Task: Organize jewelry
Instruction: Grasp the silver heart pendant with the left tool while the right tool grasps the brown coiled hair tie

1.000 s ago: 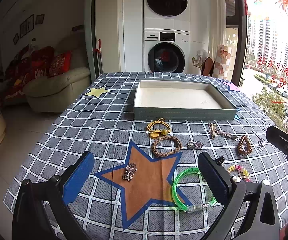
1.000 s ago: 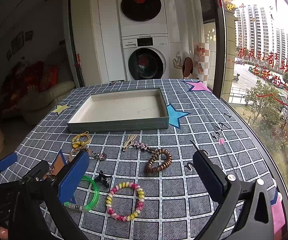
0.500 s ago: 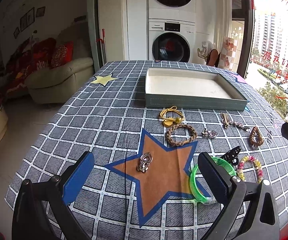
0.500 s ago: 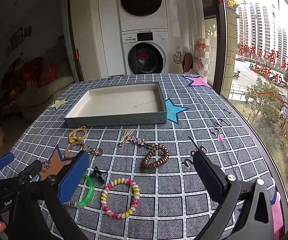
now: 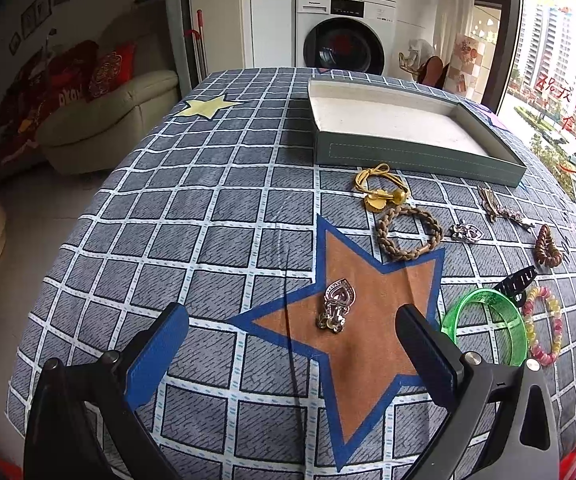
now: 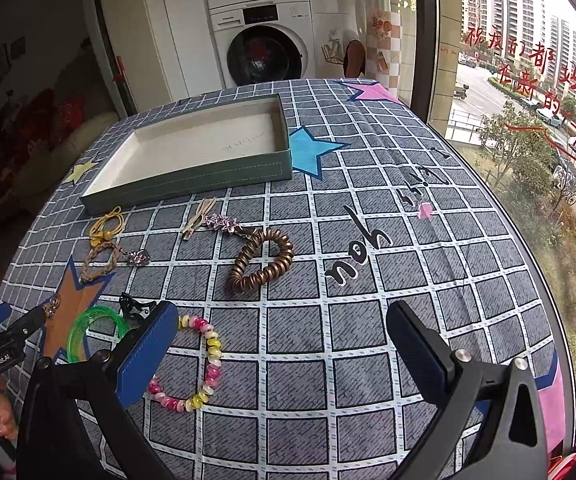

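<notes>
Both hand-held grippers have dropped closer to the table over the last second, and the jewelry now looms larger in each view. The left hand-held gripper (image 5: 292, 334) has swung left too: a second ago the green bangle (image 5: 488, 326) sat by its right finger, and now the silver heart pendant (image 5: 336, 308) lies between its fingers, just ahead of the tips, on the brown star of the tablecloth (image 5: 207, 208). Jaws wide apart, nothing held. That reads like the approach to a first pick.

The right hand-held gripper (image 6: 281, 340) is spread wide and empty as well, hovering near the table's front edge. The beaded bracelet (image 6: 199, 364) lies just beside its left finger, partly hidden behind it, with the copper spiral hair tie (image 6: 261, 260) further ahead.

Nothing is in the tray (image 5: 416, 156) yet; it sits bare toward the far edge, well apart from both grippers. The yellow hair tie (image 5: 382, 188) and the braided bracelet (image 5: 408, 232) rest between it and the pendant, so every piece has yet to go in.
</notes>
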{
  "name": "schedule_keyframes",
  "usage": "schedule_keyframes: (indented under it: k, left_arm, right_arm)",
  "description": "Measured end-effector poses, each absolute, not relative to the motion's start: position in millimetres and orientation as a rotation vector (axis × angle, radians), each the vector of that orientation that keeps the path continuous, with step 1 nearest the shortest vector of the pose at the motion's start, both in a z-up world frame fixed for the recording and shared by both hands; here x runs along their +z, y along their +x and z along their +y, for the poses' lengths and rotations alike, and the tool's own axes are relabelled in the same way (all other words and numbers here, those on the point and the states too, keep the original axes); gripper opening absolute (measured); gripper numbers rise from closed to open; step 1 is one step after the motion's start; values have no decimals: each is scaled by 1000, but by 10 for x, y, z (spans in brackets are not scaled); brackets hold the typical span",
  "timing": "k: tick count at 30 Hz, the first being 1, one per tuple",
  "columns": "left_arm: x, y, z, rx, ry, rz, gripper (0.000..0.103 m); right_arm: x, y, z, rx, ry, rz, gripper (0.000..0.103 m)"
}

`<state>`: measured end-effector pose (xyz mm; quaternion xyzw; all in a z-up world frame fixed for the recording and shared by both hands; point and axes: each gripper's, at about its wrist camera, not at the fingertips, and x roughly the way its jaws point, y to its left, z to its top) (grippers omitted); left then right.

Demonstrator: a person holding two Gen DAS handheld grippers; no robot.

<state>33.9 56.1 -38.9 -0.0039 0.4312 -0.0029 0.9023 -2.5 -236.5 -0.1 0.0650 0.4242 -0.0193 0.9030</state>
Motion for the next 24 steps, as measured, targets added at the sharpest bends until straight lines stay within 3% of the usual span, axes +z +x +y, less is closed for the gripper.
schedule_keyframes:
  k: [13,16,19,22,24]
  left_arm:
    - [-521,657,434,-41,7,965,102]
    - [-521,657,399,-58,13,958,94]
    - [-503,653,359,-76,23,956,84]
    - [-469,635,317,-101,35,950,60]
    - [-451,631,286,-116,46,950,30]
  right_arm:
    - [-336,617,-2299,-48,219,1072,103]
    - [-390,703,-2227,-62,188,1087,102]
    - [-389,741,-2153,-78,137,1085,96]
    - [-368,744,-2089,-94,91,1083,83]
    - [-344,723,-2064,-105,59,1078,63]
